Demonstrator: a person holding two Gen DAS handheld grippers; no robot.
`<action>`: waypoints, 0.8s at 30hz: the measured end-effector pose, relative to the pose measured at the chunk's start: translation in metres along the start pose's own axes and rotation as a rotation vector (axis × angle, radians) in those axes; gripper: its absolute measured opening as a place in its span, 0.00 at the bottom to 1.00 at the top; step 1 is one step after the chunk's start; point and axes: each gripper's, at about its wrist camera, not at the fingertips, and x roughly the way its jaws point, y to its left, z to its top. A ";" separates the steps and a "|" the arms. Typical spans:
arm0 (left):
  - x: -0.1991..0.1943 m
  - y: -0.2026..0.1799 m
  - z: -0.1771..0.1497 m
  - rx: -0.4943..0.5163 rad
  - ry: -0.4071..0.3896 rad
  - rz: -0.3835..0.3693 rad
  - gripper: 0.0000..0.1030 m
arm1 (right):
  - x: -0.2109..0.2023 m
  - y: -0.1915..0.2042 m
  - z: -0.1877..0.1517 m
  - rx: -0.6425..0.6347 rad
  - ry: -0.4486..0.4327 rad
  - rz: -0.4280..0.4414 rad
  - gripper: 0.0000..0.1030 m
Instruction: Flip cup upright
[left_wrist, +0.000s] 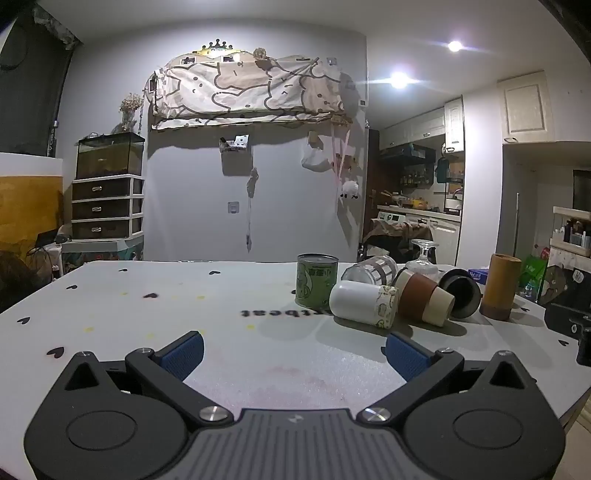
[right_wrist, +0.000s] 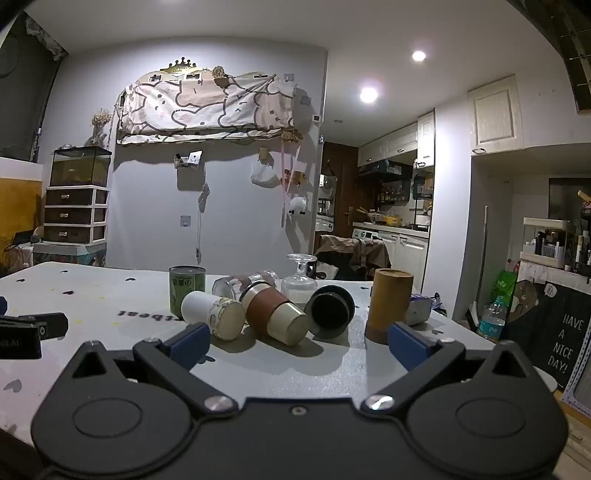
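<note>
Seven drinking vessels are crowding one white table (right_wrist: 110, 295): four cups are lying on their sides — a white cup (right_wrist: 212, 313), a brown-sleeved cup (right_wrist: 275, 312), a black cup (right_wrist: 330, 310) and a clear banded glass (right_wrist: 243, 282). One green tin (right_wrist: 186, 290) and one bamboo tumbler (right_wrist: 388, 304) are standing, and one stemmed glass (right_wrist: 300, 277) is sitting inverted. Two ceiling lights (right_wrist: 368, 95) are glowing overhead.
</note>
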 end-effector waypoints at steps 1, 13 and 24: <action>0.000 0.000 0.000 0.002 -0.001 0.000 1.00 | 0.000 0.000 0.000 0.001 0.001 0.000 1.00; 0.000 0.000 0.000 0.000 0.002 0.001 1.00 | -0.002 -0.001 0.002 0.004 0.010 0.002 1.00; 0.000 0.000 0.000 0.000 0.002 0.000 1.00 | 0.003 -0.001 -0.003 0.001 0.014 0.007 1.00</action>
